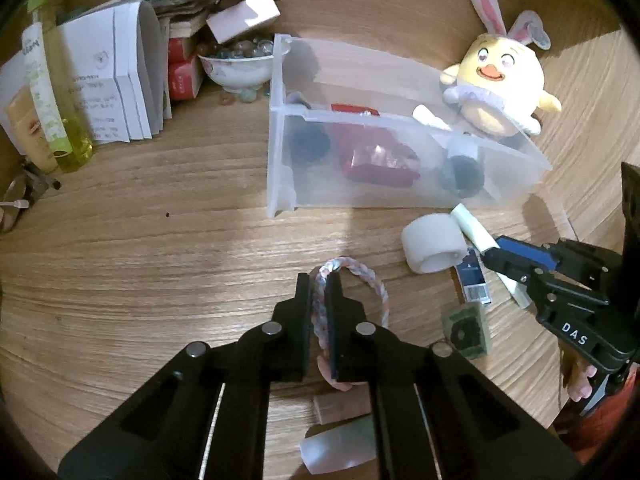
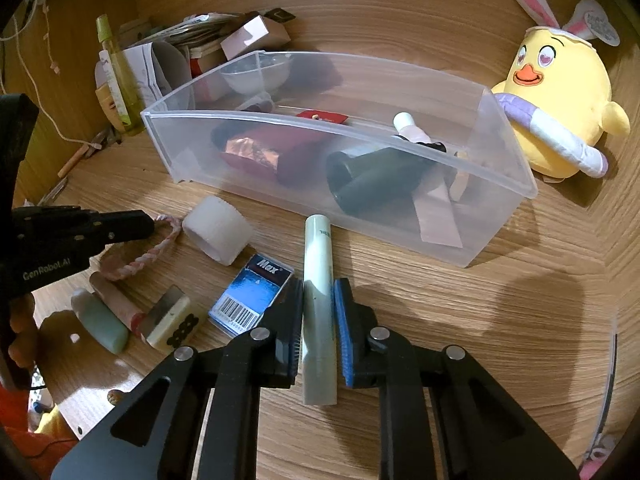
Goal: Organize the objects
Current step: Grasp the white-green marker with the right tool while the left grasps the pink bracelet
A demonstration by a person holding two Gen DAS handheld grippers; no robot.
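A: Where do the task's things lie, and how are they gripped?

B: The left gripper (image 1: pixel 318 280) has its jaws pinched on a braided cord loop (image 1: pixel 362 276) lying on the worktop (image 1: pixel 160 260), at about 7 o'clock from the clear plastic bin (image 1: pixel 400 188). The right gripper (image 2: pixel 318 292) has its jaws pressed on a pale cylindrical tube (image 2: pixel 318 280) at about 6 o'clock from the bin's front wall.

A: How will each likely handle?

B: The loop looks soft, light and limp; gripped on one strand, the rest should dangle and may snag neighbours. The tube looks stiff, smooth and light; it is clamped near mid-length, which suits balance, though its rounded sides could slip.

A: What is hard to make out?

B: The bin's frosted wall blurs its contents: a red pouch (image 2: pixel 280 156) and a dark cylinder (image 2: pixel 368 184) are only roughly legible. The loop's near end sits behind the jaws. The tube's printing is too small to read.
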